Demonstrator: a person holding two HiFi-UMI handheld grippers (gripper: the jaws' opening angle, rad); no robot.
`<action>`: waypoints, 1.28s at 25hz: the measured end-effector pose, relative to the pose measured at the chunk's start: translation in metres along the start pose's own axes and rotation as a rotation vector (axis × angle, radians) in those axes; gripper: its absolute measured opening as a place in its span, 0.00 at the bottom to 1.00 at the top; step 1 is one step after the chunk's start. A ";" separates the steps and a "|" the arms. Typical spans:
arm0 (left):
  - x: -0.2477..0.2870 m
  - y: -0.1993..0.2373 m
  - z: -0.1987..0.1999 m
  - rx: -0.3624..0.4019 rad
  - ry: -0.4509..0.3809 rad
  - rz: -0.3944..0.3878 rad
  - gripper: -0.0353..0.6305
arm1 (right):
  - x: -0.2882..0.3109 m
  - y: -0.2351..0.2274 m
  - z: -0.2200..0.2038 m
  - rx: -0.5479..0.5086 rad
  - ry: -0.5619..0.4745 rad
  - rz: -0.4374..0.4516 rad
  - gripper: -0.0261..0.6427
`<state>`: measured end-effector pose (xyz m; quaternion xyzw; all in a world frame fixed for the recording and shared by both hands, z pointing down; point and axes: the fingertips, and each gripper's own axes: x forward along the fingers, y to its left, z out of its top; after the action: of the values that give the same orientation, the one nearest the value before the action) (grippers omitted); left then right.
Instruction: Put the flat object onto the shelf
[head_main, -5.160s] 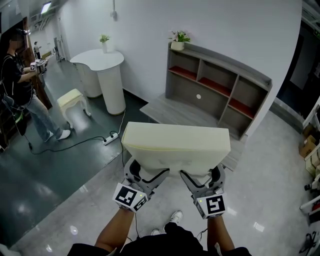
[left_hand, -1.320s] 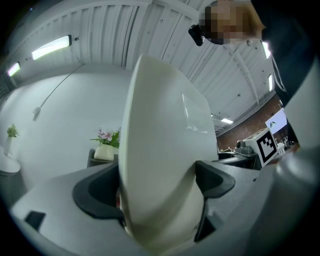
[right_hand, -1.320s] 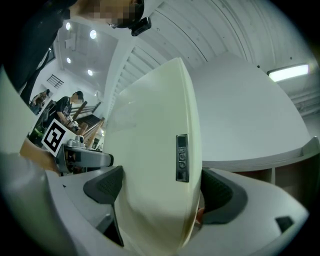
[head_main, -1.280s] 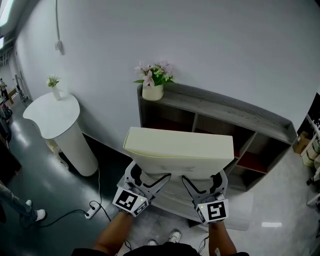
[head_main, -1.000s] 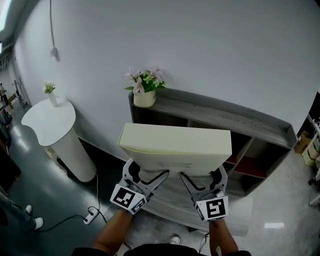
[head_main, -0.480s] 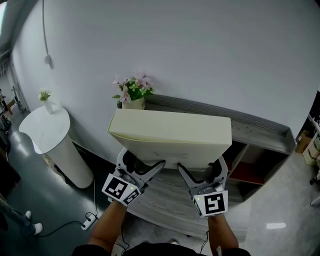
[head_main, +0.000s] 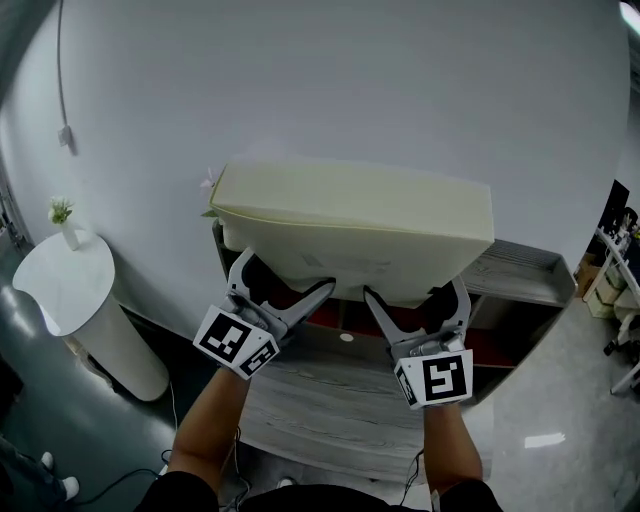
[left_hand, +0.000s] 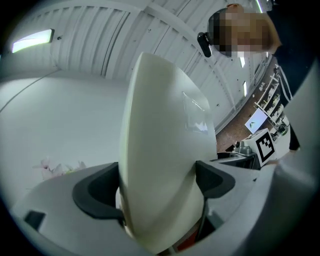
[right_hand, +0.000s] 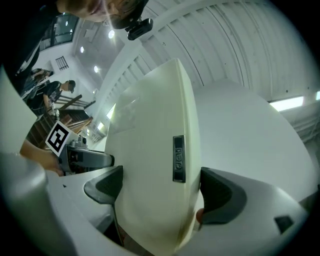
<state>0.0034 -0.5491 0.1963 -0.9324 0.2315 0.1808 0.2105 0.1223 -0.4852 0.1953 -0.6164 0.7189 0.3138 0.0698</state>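
Grey-grained shelf (head_main: 320, 400) below; left tool (head_main: 283, 283), right tool (head_main: 415, 298) clamp cream pad (head_main: 350, 230).

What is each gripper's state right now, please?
Left gripper: shut on the cream cushion, at its lower edge.
Right gripper: shut on the same cushion.

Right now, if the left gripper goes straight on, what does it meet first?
Probably the white wall above the shelf; the cream cushion clamped in the left gripper would touch first. Depth is unclear.
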 end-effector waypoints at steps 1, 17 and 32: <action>0.007 0.005 0.001 -0.005 -0.006 -0.008 0.76 | 0.006 -0.005 0.001 -0.007 0.005 -0.007 0.75; 0.118 0.061 -0.035 -0.045 0.034 -0.105 0.76 | 0.086 -0.079 -0.049 0.032 0.184 -0.082 0.75; 0.143 0.088 -0.085 -0.200 0.137 -0.079 0.76 | 0.115 -0.094 -0.098 0.142 0.284 -0.059 0.75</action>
<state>0.0975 -0.7116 0.1782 -0.9673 0.1895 0.1304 0.1072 0.2114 -0.6391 0.1824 -0.6690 0.7234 0.1697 0.0200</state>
